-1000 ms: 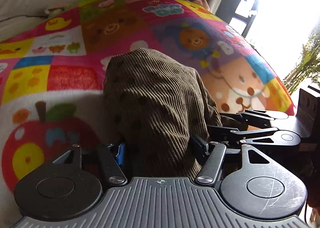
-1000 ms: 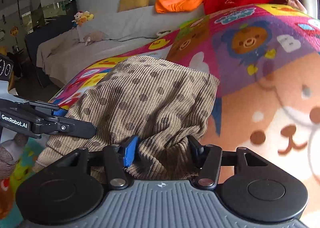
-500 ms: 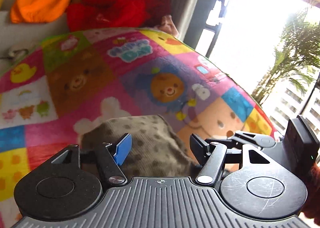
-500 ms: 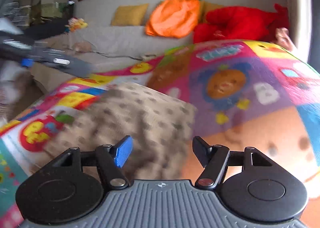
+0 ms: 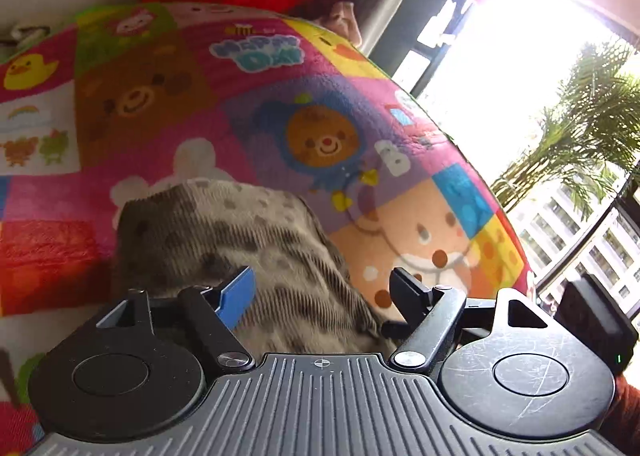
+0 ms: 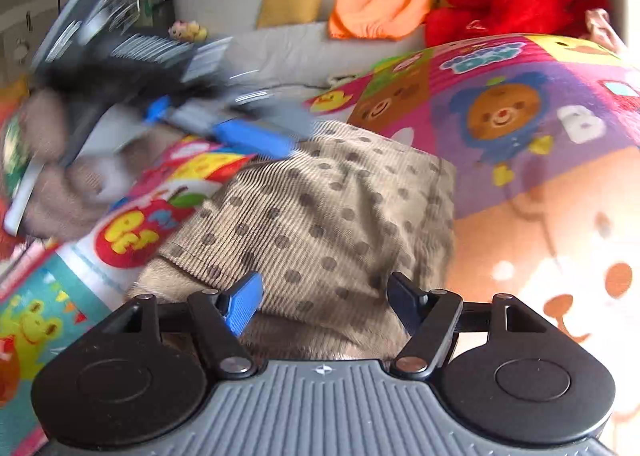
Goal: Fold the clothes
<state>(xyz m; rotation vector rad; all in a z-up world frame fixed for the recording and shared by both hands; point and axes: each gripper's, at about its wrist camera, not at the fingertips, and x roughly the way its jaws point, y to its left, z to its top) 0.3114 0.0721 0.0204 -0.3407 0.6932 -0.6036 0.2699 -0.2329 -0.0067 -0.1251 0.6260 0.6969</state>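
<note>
Corduroy, tan and dotted, the garment (image 6: 320, 224) lies folded into a compact rectangle on the bright cartoon blanket (image 6: 520, 160), so this piece looks done; other clothes, if any, aren't visible. Both tongs tilt downward over its near edge, jaws just spread: left tongs (image 5: 324, 292) and right tongs (image 6: 324, 298) gape empty, fabric released.

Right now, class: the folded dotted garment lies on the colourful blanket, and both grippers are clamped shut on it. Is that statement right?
Not quite. The garment does lie folded on the blanket, but neither gripper grips it. In the left wrist view the left gripper has its jaws apart, clear of the cloth; the right wrist view shows the right gripper the same. Both have just been opening.
</note>
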